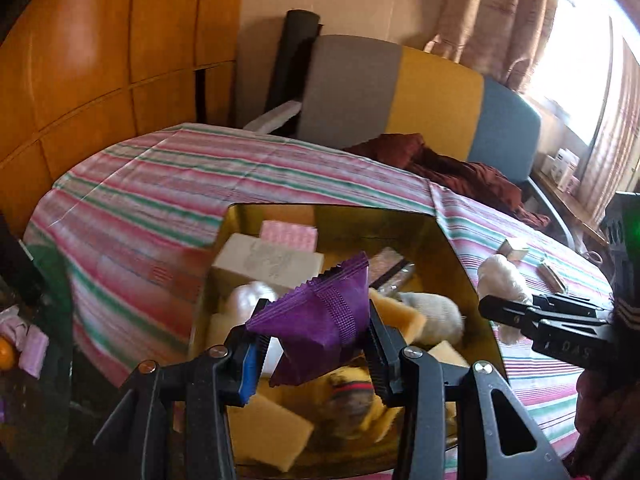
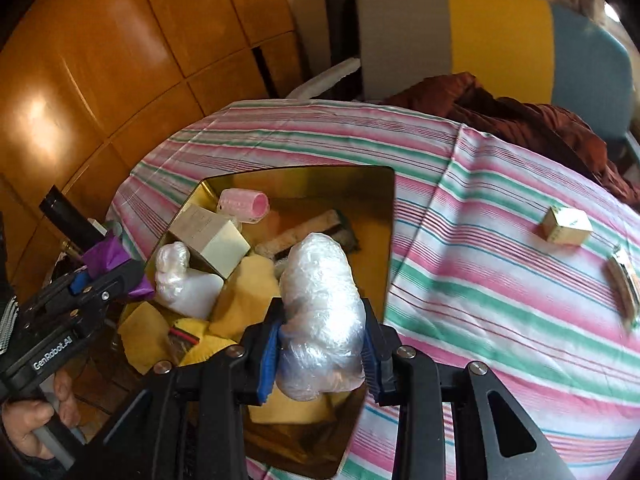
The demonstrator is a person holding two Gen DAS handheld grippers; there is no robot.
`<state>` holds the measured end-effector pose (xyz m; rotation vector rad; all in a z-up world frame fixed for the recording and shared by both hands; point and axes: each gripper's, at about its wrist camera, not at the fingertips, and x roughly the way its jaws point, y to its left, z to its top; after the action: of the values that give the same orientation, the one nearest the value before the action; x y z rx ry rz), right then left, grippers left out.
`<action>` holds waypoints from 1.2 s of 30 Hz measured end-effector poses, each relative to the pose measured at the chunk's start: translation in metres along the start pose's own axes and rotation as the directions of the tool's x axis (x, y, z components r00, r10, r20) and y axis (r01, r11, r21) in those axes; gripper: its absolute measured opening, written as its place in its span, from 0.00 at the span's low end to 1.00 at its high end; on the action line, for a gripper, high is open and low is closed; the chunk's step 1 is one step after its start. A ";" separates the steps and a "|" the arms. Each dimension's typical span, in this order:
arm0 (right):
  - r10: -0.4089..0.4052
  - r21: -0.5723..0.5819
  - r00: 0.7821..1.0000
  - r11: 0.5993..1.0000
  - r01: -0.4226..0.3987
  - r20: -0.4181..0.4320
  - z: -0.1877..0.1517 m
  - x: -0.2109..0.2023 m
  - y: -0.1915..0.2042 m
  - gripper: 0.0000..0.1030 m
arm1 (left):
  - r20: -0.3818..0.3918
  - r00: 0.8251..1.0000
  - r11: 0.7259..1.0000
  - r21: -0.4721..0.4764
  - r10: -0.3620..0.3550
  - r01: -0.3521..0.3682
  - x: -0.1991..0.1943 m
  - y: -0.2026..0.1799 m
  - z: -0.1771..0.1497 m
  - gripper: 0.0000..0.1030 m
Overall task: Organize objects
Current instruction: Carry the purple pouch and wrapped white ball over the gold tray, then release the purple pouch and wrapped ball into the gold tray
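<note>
My left gripper (image 1: 316,332) is shut on a purple packet (image 1: 320,308) and holds it above an open gold box (image 1: 452,240). The box holds a cream carton (image 1: 264,260), a pink roller (image 1: 288,234), yellow sponges and white bundles. My right gripper (image 2: 324,320) is shut on a white plastic-wrapped bundle (image 2: 320,280) over the right side of the gold box (image 2: 380,220). The left wrist view shows the right gripper (image 1: 492,308) at the box's right rim. In the right wrist view, the left gripper (image 2: 120,276) with the purple packet (image 2: 108,256) is at the box's left side.
A striped tablecloth (image 2: 480,280) covers the table. A small cream box (image 2: 566,226) and a flat item (image 2: 622,288) lie on it to the right. A grey, yellow and blue chair (image 2: 480,28) with a maroon cloth (image 2: 520,120) stands behind. Wooden panels (image 2: 100,60) line the left.
</note>
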<state>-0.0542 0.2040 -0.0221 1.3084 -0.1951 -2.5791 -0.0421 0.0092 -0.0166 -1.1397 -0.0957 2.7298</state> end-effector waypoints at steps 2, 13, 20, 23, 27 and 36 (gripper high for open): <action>0.005 -0.010 1.000 1.000 -0.005 -0.007 0.004 0.006 0.004 0.35 | 0.000 1.000 1.000 -0.002 0.010 -0.010 0.001 0.002 0.000 0.42; -0.009 -0.027 1.000 1.000 0.008 -0.014 0.016 0.018 0.008 0.35 | 0.016 1.000 0.998 0.059 -0.002 0.001 0.004 -0.018 0.008 0.42; -0.009 -0.014 1.000 1.000 0.009 -0.017 0.019 0.023 0.005 0.35 | 0.012 1.000 0.996 0.092 -0.018 0.016 0.012 -0.033 0.015 0.42; -0.005 -0.007 1.000 1.000 0.005 -0.022 0.018 0.026 0.003 0.35 | 0.007 1.000 0.995 0.102 -0.021 0.020 0.016 -0.037 0.016 0.42; 0.001 0.009 1.000 1.000 -0.001 -0.025 0.017 0.029 -0.002 0.35 | -0.009 1.000 0.994 0.109 -0.026 0.027 0.025 -0.041 0.017 0.42; 0.019 0.045 0.999 0.999 -0.017 -0.046 0.012 0.040 -0.013 0.35 | -0.062 0.995 0.993 0.081 -0.078 0.083 0.053 -0.046 0.033 0.42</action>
<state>-0.0893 0.2055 -0.0490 1.3744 -0.2564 -2.5404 -0.0953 0.0643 -0.0244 -1.1660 -0.0194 2.6022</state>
